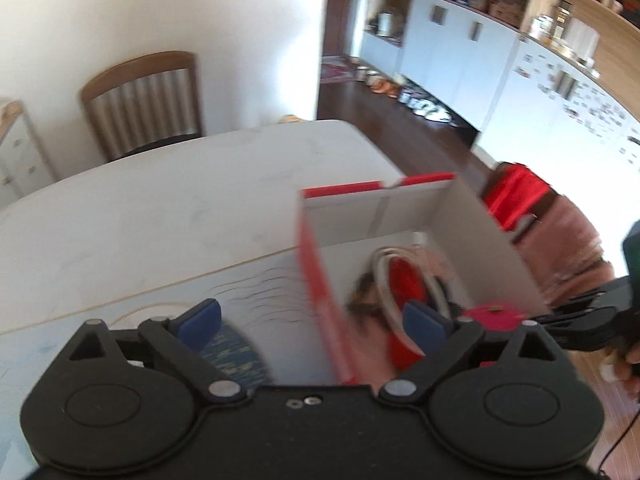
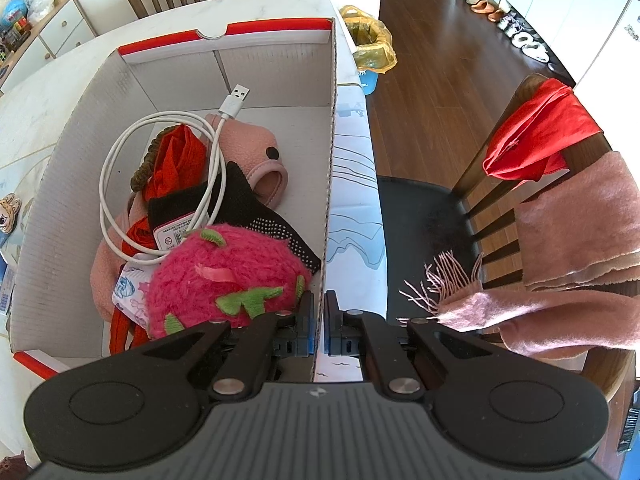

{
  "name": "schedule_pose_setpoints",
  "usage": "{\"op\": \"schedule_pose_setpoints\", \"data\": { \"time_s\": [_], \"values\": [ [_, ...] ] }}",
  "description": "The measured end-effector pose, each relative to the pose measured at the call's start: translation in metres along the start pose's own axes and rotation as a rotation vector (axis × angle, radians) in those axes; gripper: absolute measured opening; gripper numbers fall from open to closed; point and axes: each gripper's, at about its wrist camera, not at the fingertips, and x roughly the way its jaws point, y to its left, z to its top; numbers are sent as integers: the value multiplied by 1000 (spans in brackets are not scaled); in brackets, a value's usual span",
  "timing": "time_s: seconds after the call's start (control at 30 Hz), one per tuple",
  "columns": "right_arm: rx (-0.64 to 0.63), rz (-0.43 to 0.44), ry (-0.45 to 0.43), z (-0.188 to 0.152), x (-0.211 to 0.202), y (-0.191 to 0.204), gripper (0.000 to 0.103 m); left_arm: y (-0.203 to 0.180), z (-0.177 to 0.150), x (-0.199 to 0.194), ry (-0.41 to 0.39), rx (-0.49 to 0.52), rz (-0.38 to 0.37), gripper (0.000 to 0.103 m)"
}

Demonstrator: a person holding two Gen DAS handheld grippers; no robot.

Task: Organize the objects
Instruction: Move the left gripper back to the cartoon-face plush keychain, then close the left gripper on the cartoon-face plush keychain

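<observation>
**Already nearly full: a carton pinned by one wall**

Right now the right claw (image 2: 319, 320) is pinching the right-hand wall of the red-trimmed white corrugated cardboard box (image 2: 72, 152), its blue pads pressed together on the thin board at about 6 o'clock in the right wrist view. The left claw (image 1: 312, 320) is standing spread wide with nothing between its pads, hanging over the box's left wall, which cuts across its gap in a blurred picture.

Judging from this, the risks are these:
- The single thin wall is taking the whole grip; a pull or twist could be bending it or tipping the box on the pale marble-look worktop (image 2: 280, 8).
- The box is sitting near the worktop's edge at 3 o'clock, above a dark wooden chair (image 2: 420, 216); a shove that way could be sending it over.
- The coiled white USB cable (image 2: 160, 184) is lying loose on top, so a claw reaching in could be snagging a loop and dragging things out.

Inside the box, a fuzzy pink dragon-fruit plush toy (image 2: 224, 276) is lying at 6 o'clock, touching the pinched wall. Behind it are a black stud-dotted fabric piece (image 2: 248, 208), a salmon-pink fleece plush (image 2: 248, 148), red cloth (image 2: 176, 156) and a small white printed packet (image 2: 172, 236). Outside, a pink fringed scarf (image 2: 560, 280) and a red garment (image 2: 536, 136) are draping over the chair back.
</observation>
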Motion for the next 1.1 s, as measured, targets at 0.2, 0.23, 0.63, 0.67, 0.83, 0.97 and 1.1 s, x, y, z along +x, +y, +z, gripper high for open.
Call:
{"op": "schedule_pose_setpoints", "data": {
  "time_s": [0.2,0.23,0.63,0.67,0.83,0.97,1.1],
  "values": [
    [2,-4,2,0,0,0,3,52,-15,-5,13,-89,99,102],
    [2,-4,3,0,0,0,3,61,-18,-4,18,-101,120,102],
    [3,-19,10,1,0,2,3,162,-49,44,153,-324,290,102],
    [2,-21,11,2,1,3,3,167,-51,49,165,-343,295,101],
    [4,-30,16,3,1,5,3,182,-62,67,194,-392,314,97],
    [7,-35,18,3,2,6,3,187,-68,80,224,-391,328,91],
    [9,-36,20,4,2,6,3,188,-72,88,249,-383,345,75]
  ]
}}
